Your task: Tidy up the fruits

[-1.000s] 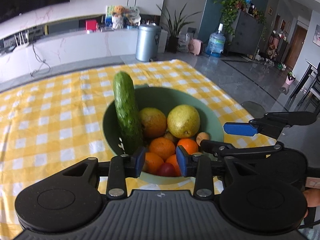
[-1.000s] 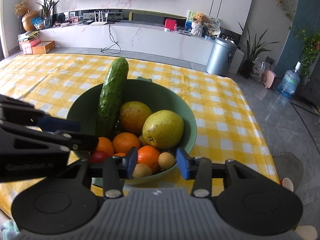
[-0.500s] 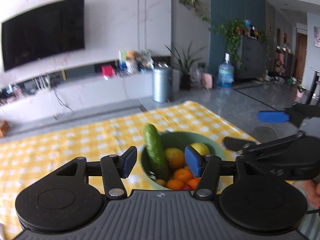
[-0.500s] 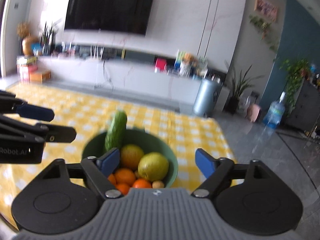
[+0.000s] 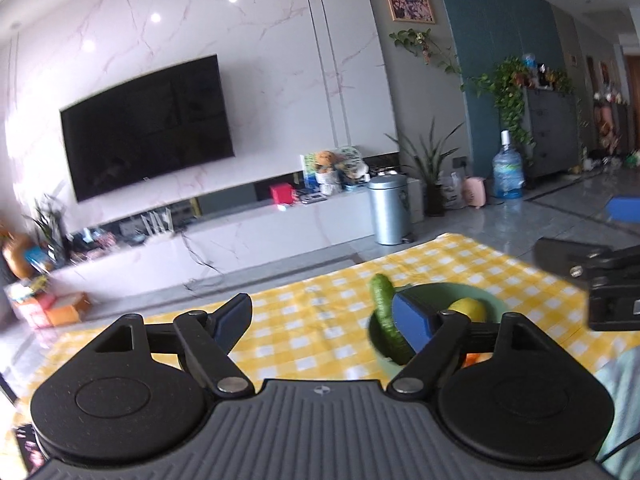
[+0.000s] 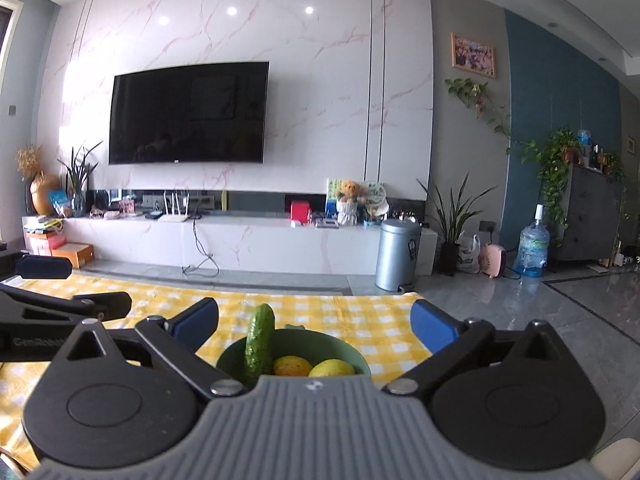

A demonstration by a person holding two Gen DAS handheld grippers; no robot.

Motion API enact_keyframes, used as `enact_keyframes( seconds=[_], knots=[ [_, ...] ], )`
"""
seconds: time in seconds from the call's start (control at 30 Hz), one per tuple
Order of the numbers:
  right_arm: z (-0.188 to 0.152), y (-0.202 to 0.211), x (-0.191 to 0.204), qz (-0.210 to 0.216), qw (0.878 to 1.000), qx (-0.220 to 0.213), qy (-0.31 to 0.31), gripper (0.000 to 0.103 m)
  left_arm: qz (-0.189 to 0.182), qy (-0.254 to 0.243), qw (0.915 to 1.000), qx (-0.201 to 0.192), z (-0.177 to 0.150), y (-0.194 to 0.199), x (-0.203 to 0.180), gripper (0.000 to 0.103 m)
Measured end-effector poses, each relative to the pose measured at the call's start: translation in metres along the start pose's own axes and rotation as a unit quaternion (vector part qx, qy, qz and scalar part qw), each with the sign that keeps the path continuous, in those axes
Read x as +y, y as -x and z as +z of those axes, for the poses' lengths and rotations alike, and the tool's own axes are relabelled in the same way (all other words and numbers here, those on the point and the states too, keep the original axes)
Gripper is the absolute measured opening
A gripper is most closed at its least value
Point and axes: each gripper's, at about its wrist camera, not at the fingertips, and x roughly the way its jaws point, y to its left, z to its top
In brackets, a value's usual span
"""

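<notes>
Fruits [image 6: 312, 366] in green bowl [image 6: 352, 354] on yellow checked tablecloth [image 6: 360, 320]; both tongs [image 6: 314, 320] [image 5: 322, 320] opening wide, empty; marble wall [image 6: 320, 80], television [image 6: 188, 114]

- My own right gripper's [image 6: 314, 324] grey body hides the lower half of the green bowl [image 6: 344, 350]; only the tops of two yellowish fruits [image 6: 292, 365] show.
- The cucumber's [image 6: 259, 344] lower end is hidden in the bowl.
- In the left wrist view, my left gripper's right finger [image 5: 414, 326] covers part of the bowl, and everything is motion-blurred.
- The right gripper is cut off by that view's right edge.
</notes>
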Motion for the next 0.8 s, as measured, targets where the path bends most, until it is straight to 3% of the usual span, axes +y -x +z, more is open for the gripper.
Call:
enact_keyframes(
  seconds=[0.13,0.27,0.47,0.8],
  knots=[
    [-0.010,0.010,0.006,0.003,1.000,-0.001,-0.005,0.099,0.018,0.011,0.9998,0.001,-0.011,0.001,0.003,0.094],
    [-0.024,0.004,0.010,0.018,0.999,0.028,-0.011,0.099,0.024,0.014,0.9996,0.007,-0.023,-0.002,0.001,0.094],
    [-0.047,-0.011,0.010,0.026,0.997,0.066,-0.012,0.099,-0.015,0.046,0.9979,0.043,-0.038,-0.009,0.007,0.094],
    [-0.071,-0.028,0.004,0.024,0.995,0.095,-0.022,0.099,-0.029,0.065,0.9928,0.096,-0.061,-0.025,0.007,0.094]
  ],
)
